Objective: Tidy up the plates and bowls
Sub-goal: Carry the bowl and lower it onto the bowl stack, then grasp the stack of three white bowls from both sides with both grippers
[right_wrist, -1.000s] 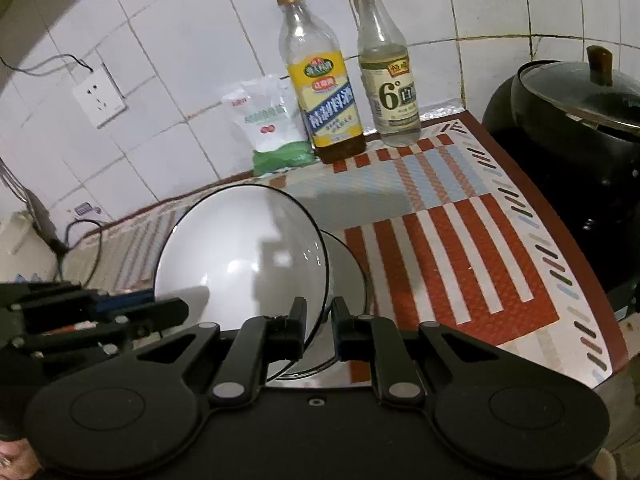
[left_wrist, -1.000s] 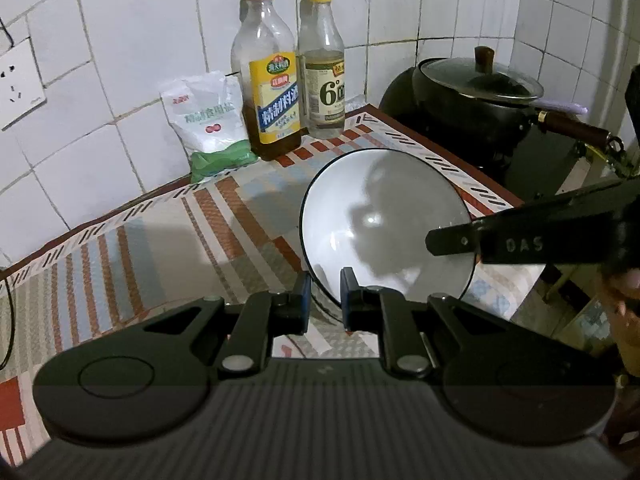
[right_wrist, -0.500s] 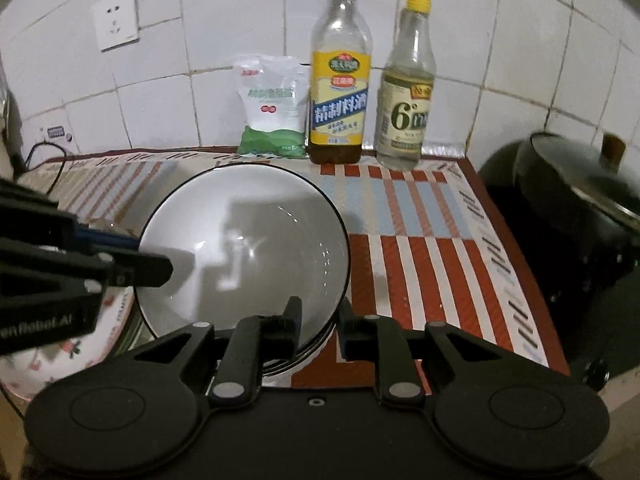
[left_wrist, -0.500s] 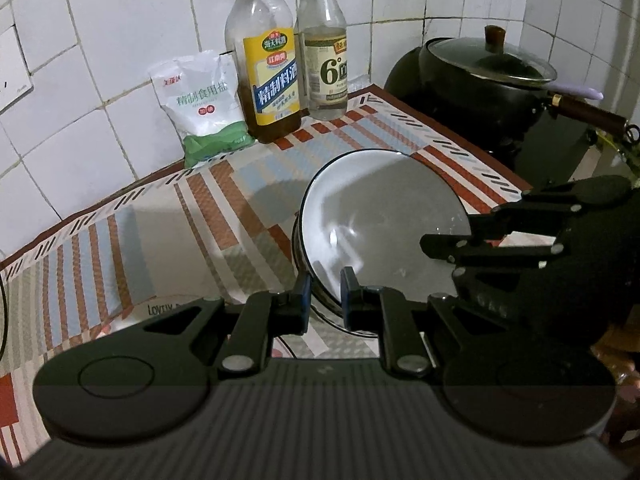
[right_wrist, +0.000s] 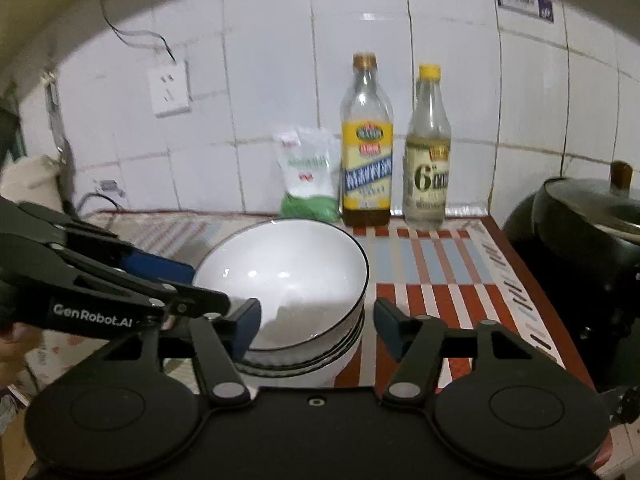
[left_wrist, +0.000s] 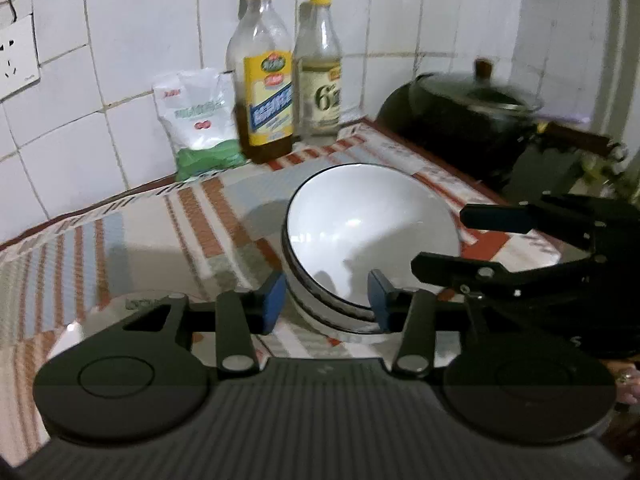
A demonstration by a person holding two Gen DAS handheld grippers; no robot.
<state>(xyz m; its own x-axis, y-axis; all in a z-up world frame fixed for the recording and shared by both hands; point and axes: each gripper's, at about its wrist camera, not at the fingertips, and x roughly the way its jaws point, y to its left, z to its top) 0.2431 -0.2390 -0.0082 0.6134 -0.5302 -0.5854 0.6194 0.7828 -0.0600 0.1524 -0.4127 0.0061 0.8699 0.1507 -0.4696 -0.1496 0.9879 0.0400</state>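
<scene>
I see both my left gripper (left_wrist: pixel 326 296) and right gripper (right_wrist: pixel 316 326) spread wide, grasping nothing, flanking the stacked bowls (right_wrist: pixel 288 280) just ahead of the oil bottle (right_wrist: pixel 366 148).

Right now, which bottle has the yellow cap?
The clear vinegar bottle marked 6, nearer the black wok; the oil bottle beside it has a brown cap.

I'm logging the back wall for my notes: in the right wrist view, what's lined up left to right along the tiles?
Wall socket → white and green bag → yellow-label oil bottle → yellow-capped vinegar bottle → black lidded wok.
</scene>
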